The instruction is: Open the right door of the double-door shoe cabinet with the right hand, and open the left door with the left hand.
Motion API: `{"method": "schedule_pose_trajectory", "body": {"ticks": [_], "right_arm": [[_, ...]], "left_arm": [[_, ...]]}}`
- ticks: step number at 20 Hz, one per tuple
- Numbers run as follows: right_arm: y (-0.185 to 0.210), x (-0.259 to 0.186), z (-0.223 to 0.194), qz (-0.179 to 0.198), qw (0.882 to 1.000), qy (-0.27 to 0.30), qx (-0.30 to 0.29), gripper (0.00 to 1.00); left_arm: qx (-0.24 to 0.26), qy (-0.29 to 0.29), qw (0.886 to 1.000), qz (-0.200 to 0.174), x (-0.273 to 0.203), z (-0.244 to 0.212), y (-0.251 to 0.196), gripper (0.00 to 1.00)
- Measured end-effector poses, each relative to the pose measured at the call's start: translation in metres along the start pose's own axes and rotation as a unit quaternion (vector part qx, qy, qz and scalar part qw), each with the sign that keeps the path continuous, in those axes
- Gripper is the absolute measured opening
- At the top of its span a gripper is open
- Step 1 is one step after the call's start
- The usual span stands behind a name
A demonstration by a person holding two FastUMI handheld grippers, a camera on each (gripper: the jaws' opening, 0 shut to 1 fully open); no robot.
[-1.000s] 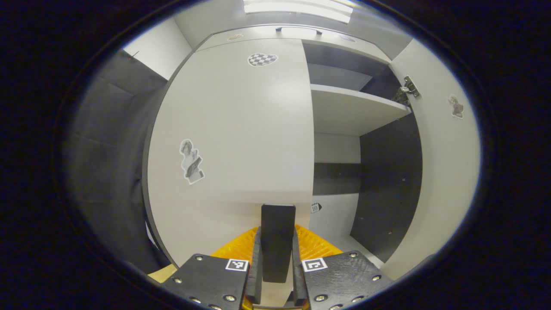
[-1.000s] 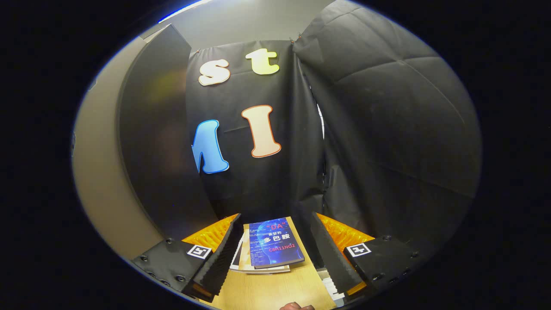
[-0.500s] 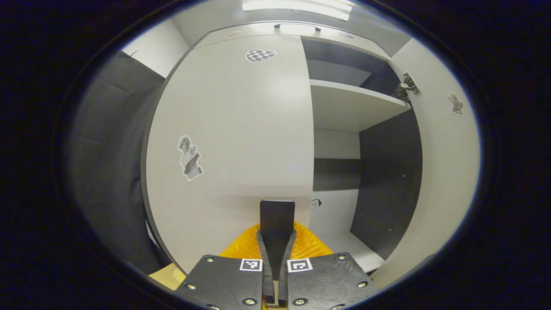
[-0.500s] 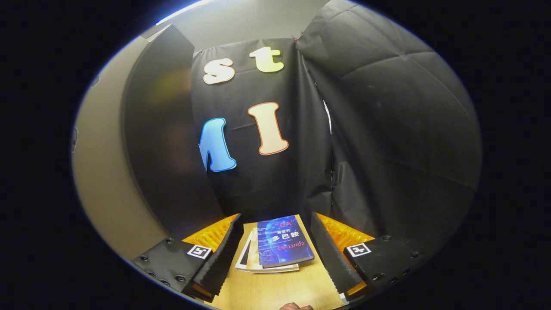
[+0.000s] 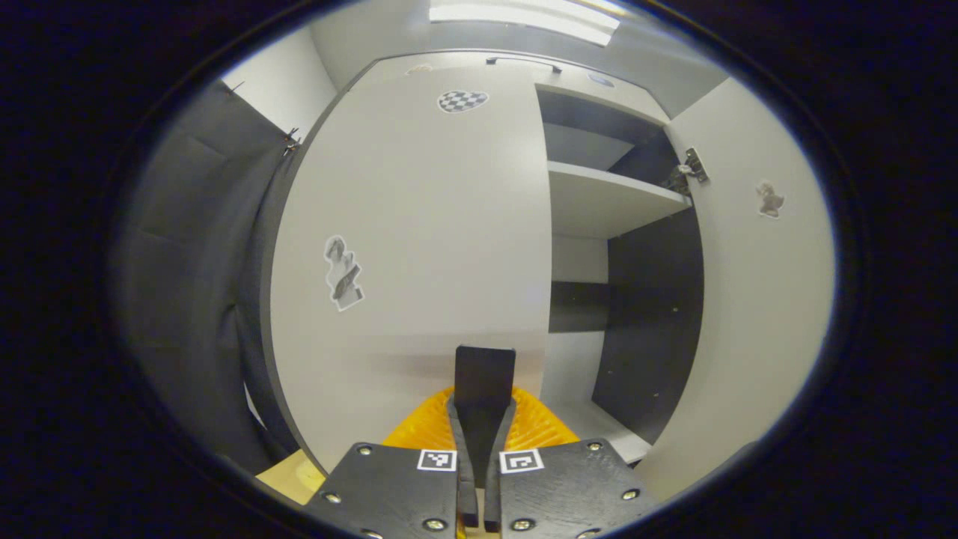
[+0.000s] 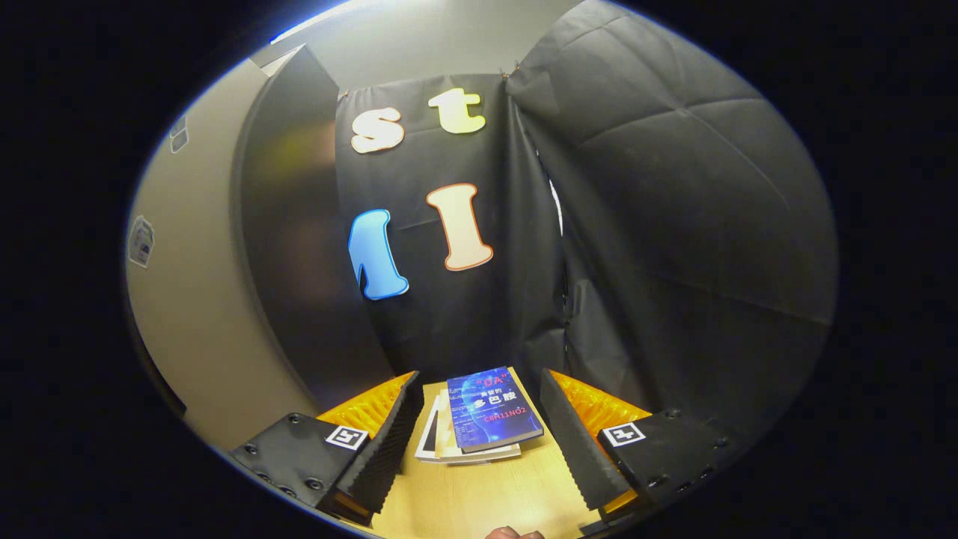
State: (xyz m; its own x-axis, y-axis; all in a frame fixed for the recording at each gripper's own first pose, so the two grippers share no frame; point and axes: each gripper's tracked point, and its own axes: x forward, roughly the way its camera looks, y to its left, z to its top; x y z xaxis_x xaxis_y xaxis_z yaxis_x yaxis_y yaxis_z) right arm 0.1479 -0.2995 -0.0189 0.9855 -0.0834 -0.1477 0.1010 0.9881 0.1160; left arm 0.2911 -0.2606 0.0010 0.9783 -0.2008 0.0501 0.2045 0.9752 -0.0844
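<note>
1. The pale grey double-door shoe cabinet (image 5: 576,202) stands straight ahead of my left gripper (image 5: 479,419); its left door (image 5: 419,224) is shut, its right door (image 5: 748,299) swung wide off to the right of the jaws.
2. My left jaws are clamped narrow on the flat black handle (image 5: 484,378) at the left door's lower inner edge, both fingers pressing it.
3. A white shelf (image 5: 599,206) shows inside, above and right of those jaws.
4. My right gripper (image 6: 479,427) has its jaws wide, holding nothing.
5. Between them, a blue-covered book (image 6: 490,408) lies stacked on the light wooden worktop (image 6: 479,501).
</note>
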Motion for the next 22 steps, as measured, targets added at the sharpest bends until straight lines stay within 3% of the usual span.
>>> {"method": "schedule_pose_trajectory", "body": {"ticks": [9, 10, 11, 13, 22], "right_arm": [[0.041, -0.077, 0.001, -0.059, 0.998, -0.02, -0.009, 0.92], [0.046, -0.085, 0.0, -0.064, 0.998, -0.025, -0.006, 0.98], [0.051, -0.092, -0.002, -0.069, 0.997, -0.028, -0.004, 0.92], [0.06, -0.105, -0.011, -0.079, 0.996, -0.028, -0.002, 0.92], [0.09, -0.156, -0.033, -0.104, 0.994, -0.029, -0.004, 0.92]], "left_arm": [[-0.012, 0.025, 0.997, -0.073, -0.053, 0.01, 0.018, 0.06], [-0.013, 0.027, 0.996, -0.081, -0.057, 0.011, 0.021, 0.06], [-0.016, 0.028, 0.995, -0.09, -0.062, 0.012, 0.024, 0.06], [-0.018, 0.028, 0.994, -0.104, -0.071, 0.014, 0.028, 0.06], [-0.02, 0.02, 0.992, -0.126, -0.099, 0.024, 0.066, 0.06]]}}
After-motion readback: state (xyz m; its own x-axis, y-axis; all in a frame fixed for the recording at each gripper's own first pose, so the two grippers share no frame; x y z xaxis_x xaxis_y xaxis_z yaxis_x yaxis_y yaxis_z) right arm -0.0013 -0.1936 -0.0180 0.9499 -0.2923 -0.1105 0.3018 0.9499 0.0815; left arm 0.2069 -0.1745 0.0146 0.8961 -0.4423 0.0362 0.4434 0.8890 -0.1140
